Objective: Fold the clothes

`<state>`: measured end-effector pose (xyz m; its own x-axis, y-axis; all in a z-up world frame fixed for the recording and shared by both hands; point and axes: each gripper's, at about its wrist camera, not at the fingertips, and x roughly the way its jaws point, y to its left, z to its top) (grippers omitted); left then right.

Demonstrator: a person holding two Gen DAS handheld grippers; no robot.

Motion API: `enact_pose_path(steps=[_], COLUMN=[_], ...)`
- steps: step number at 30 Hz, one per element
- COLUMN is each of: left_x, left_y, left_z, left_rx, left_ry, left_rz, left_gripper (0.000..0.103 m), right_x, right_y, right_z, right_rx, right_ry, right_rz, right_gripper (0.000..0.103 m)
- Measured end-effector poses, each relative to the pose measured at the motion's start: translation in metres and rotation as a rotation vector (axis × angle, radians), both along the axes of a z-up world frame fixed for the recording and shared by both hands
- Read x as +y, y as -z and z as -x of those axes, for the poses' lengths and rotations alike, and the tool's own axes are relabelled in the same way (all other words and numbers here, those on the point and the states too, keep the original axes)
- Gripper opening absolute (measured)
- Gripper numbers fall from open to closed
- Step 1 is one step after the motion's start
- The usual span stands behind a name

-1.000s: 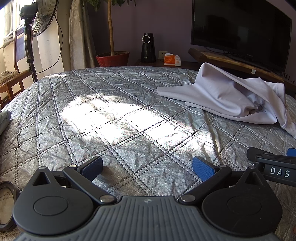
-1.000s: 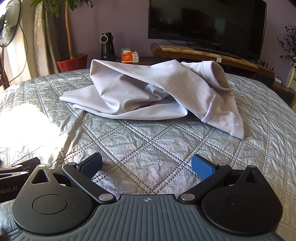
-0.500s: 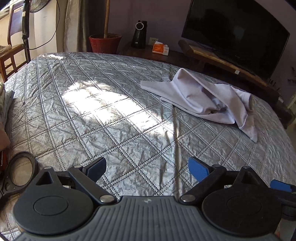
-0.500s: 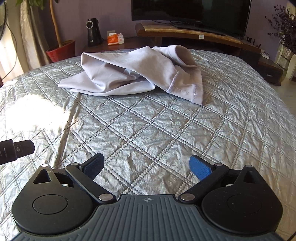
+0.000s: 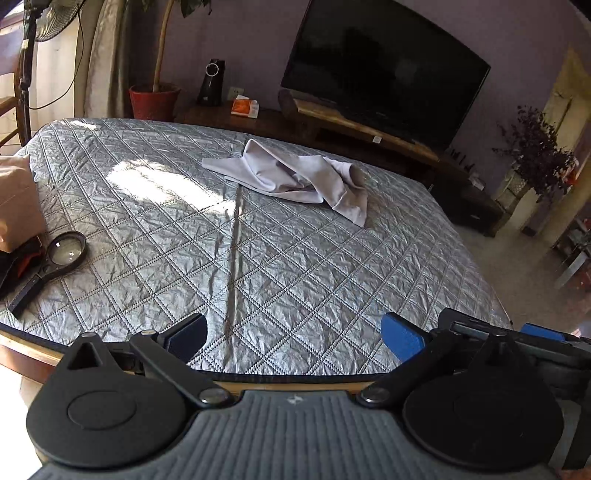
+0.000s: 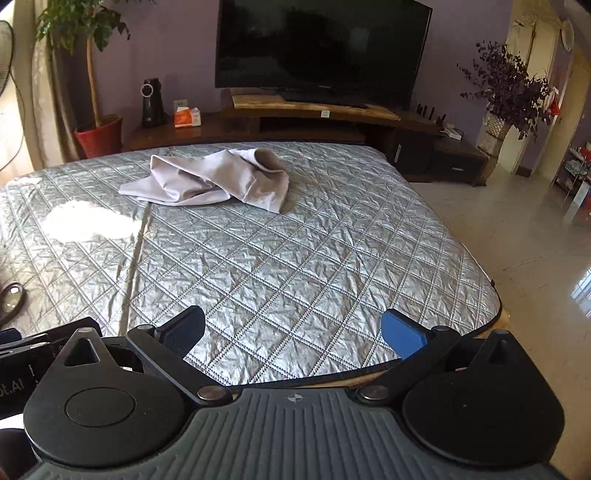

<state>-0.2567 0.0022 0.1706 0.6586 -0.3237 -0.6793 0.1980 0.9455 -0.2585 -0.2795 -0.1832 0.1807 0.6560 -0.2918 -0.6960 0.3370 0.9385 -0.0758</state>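
A crumpled pale grey garment (image 5: 295, 177) (image 6: 207, 181) lies on the far part of the silver quilted surface (image 5: 295, 277) (image 6: 295, 258). Both grippers hang high over the near edge, well away from the garment. In the left wrist view, my left gripper (image 5: 293, 332) has its jaws wide and still opening, with nothing between them. My right gripper (image 6: 291, 330) stands open and empty in the right wrist view. Each gripper shows at the side edge of the other's view.
A black magnifying glass (image 5: 66, 249) (image 6: 11, 295) lies near the left edge, beside a beige cloth (image 5: 14, 199). Behind the surface stand a wooden TV stand (image 6: 314, 110) with a television (image 6: 321, 48), a red plant pot (image 6: 99, 134) and a fan (image 5: 51, 22). Tiled floor (image 6: 517, 240) lies right.
Both grippers have pulled back and risen away from the garment, which now looks small and far. The near edge of the surface has come into view. The garment has not moved.
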Motion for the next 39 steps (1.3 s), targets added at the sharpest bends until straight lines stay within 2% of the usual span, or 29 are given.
enact_pose_path(steps=[3,7,13,19,32,35,39], left_x=[-0.006,-0.006,-0.004,0.003,0.001,-0.005,-0.008], left_y=[-0.011,-0.034,-0.053,-0.058,-0.061,-0.061,-0.059], left_z=[0.019,0.033,0.047,0.05,0.054,0.055,0.055], left_rx=[-0.048,-0.099,-0.155,-0.156,-0.164,-0.182,-0.194], left_ry=[0.018,0.01,-0.015,-0.033,0.066,0.081,0.106], left_rz=[-0.038,-0.024,-0.022,-0.007,0.023,-0.017,-0.013], left_gripper=[0.099,0.1,0.1,0.099,0.093,0.095,0.093], right_x=[-0.006,-0.011,-0.008,-0.002,0.004,0.005,0.006], right_y=[-0.007,-0.021,-0.039,-0.046,-0.049,-0.046,-0.043], right_z=[0.027,0.05,0.068,0.078,0.084,0.084,0.082], right_rx=[-0.012,-0.049,-0.098,-0.107,-0.102,-0.094,-0.089], right_ry=[0.009,0.015,-0.002,-0.023,-0.026,-0.025,-0.027], right_rz=[-0.021,-0.078,-0.062,-0.054,-0.036,-0.032,-0.037], right_gripper=[0.102,0.102,0.102,0.102,0.102,0.102,0.102])
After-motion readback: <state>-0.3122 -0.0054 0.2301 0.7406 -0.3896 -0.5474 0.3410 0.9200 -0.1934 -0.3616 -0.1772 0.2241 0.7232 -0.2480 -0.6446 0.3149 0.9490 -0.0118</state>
